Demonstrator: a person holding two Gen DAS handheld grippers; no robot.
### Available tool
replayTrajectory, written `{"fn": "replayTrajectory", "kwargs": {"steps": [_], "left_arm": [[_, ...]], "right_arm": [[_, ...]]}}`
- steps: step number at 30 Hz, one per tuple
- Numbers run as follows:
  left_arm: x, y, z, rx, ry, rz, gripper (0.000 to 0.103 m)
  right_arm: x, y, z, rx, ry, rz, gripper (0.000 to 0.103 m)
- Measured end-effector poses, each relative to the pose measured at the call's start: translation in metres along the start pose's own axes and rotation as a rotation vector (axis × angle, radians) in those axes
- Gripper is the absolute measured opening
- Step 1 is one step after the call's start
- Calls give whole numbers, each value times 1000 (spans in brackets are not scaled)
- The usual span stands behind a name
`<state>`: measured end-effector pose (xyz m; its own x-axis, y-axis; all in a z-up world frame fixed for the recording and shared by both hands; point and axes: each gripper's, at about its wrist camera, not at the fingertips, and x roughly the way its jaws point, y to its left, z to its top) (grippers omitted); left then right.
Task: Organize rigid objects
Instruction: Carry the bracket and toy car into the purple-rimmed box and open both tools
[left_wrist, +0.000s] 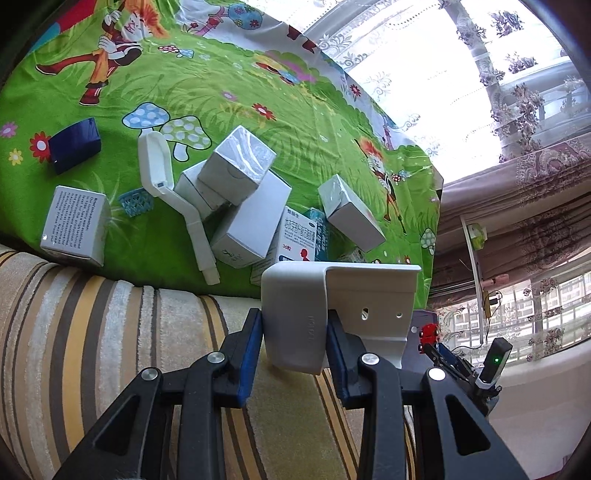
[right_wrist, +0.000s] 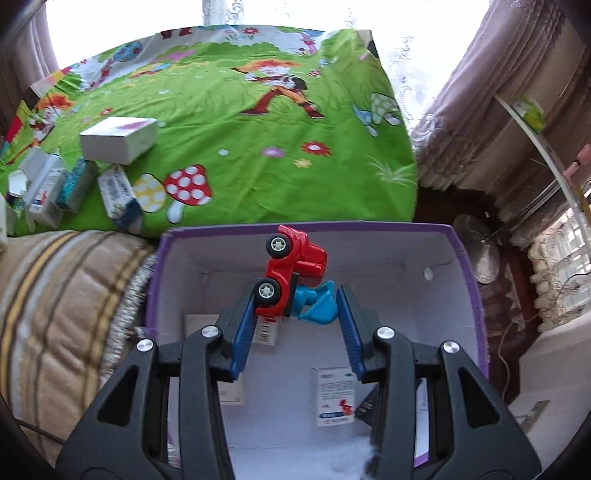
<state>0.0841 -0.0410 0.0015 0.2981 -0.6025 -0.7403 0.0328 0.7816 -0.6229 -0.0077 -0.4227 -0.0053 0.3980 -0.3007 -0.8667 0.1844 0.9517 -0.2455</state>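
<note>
So the left claw (left_wrist: 293, 334) has its blue pads clamped on both sides of a white plastic bracket (left_wrist: 332, 310), a bent L-ish piece with a couple of small holes in its flat face. It's held up over a striped cushion (left_wrist: 110, 350), just in front of the green cartoon sheet (left_wrist: 221, 92). On that sheet there's a whole jumble: a pile of white boxes (left_wrist: 240, 192) stacked crookedly on each other, a white angled handle piece (left_wrist: 173, 199) lying against them, a lone white box with printed text (left_wrist: 75, 225) off to the left, a dark blue box (left_wrist: 74, 144) further back, and a tiny blue basket (left_wrist: 136, 201) between those two. A medicine carton (left_wrist: 295, 236) with blue print sits at the foot of the pile.

The right claw (right_wrist: 295, 306) is gripping a red toy truck (right_wrist: 291, 269) with a blue scoop (right_wrist: 317, 302), turned on its side so the wheels face left. The left pad is on the truck body and the right pad looks like it's against the scoop, though that contact is hard to see clearly. The toy hangs over an open purple box (right_wrist: 469, 280) with a white inside, and a few small cartons (right_wrist: 334, 395) are lying on its floor. Behind the box on the green sheet are more small boxes (right_wrist: 118, 138), well apart from the claw.
</note>
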Motion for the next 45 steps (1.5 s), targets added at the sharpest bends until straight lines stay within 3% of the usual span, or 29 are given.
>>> {"fn": "replayTrajectory", "kwargs": {"steps": [5, 11, 16, 20, 28, 31, 36, 40, 43, 45], "left_arm": [[4, -11, -5, 22, 13, -4, 35], [7, -19, -9, 37, 22, -5, 35], [13, -28, -10, 56, 34, -6, 35], [19, -45, -11, 99, 46, -9, 35], [51, -107, -33, 256, 138, -46, 35], [64, -132, -48, 324, 180, -62, 35], [90, -169, -75, 423, 250, -61, 35], [110, -196, -100, 512, 312, -52, 35], [127, -210, -115, 550, 363, -45, 45], [133, -215, -122, 569, 382, -39, 61]], "right_arm": [[25, -10, -11, -78, 50, -172, 47], [46, 12, -18, -289, 89, -418, 47], [75, 38, -24, -442, 138, -501, 48], [68, 48, -26, -451, 94, -418, 75], [22, -25, -20, -100, 4, -261, 78], [9, -52, -33, 9, 3, -211, 78], [2, -86, -59, 138, 23, -203, 78], [4, -114, -68, 281, 27, -105, 78], [8, -120, -68, 330, 32, -41, 78], [10, -118, -65, 340, 23, -5, 78]]}}
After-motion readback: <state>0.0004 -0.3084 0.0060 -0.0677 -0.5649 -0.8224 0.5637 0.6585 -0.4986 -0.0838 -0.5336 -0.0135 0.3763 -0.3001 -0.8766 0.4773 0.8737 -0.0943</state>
